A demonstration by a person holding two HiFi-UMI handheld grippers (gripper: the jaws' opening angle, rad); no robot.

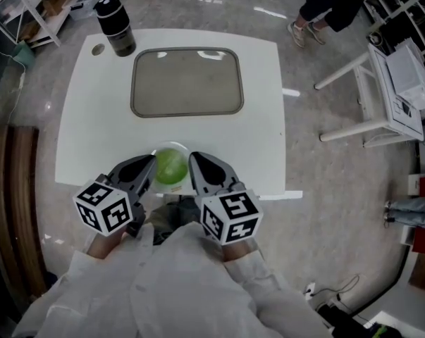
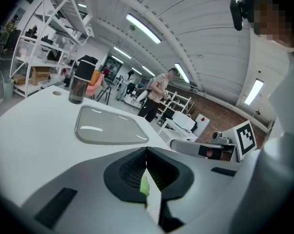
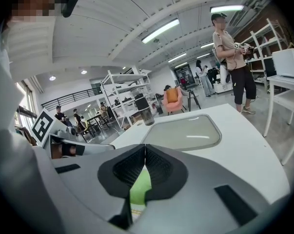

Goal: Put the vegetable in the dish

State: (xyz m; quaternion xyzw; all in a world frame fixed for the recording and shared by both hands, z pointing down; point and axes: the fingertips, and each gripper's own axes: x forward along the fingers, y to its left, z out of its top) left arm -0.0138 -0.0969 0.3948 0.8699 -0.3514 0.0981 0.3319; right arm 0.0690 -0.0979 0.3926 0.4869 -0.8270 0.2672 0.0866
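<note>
Green vegetable [image 1: 171, 167] | left tool [image 1: 153, 159] clenched, empty | right tool [image 1: 193, 158] likewise (both flank it, close to torso)

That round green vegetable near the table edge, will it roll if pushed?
Probably: the green vegetable looks ball-shaped, so a nudge could set it rolling. The white rim under it may hold it a little. It lies close to the table's near edge, so it might fall off.

Bright overhead light, fisheye-warped edges.
</note>
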